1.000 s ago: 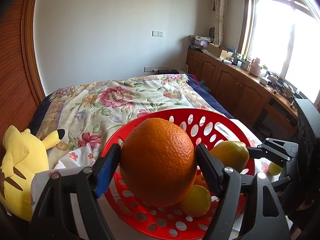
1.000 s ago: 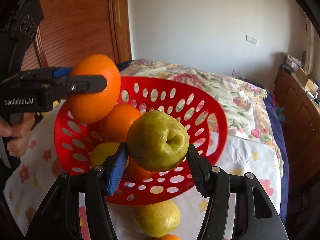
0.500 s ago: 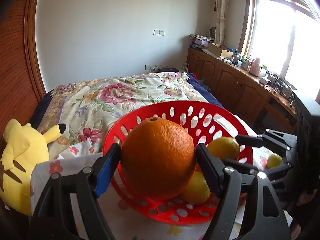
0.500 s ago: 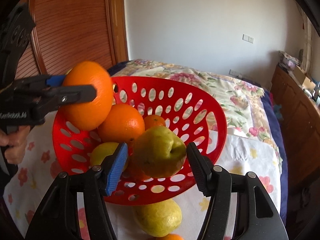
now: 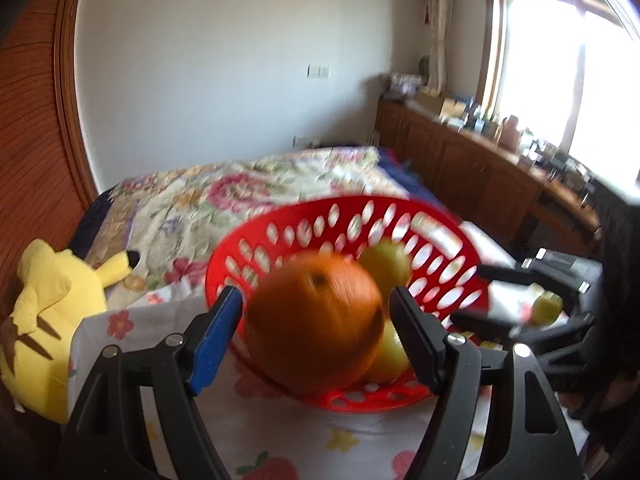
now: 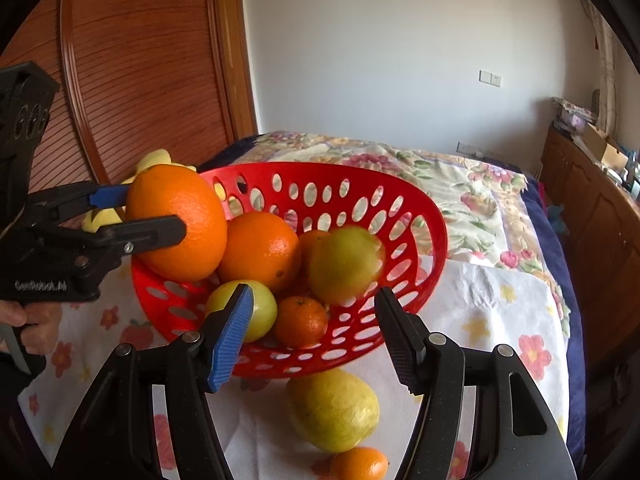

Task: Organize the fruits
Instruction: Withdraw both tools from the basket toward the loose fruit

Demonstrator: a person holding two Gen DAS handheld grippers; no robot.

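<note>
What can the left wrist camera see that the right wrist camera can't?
Only the left wrist view shows the bright window and the yellow plush toy's whole body.

Only the right wrist view shows the yellow-green fruit and small orange lying on the cloth outside the basket.

Both show the red basket, the big orange and the flowery bed.
</note>
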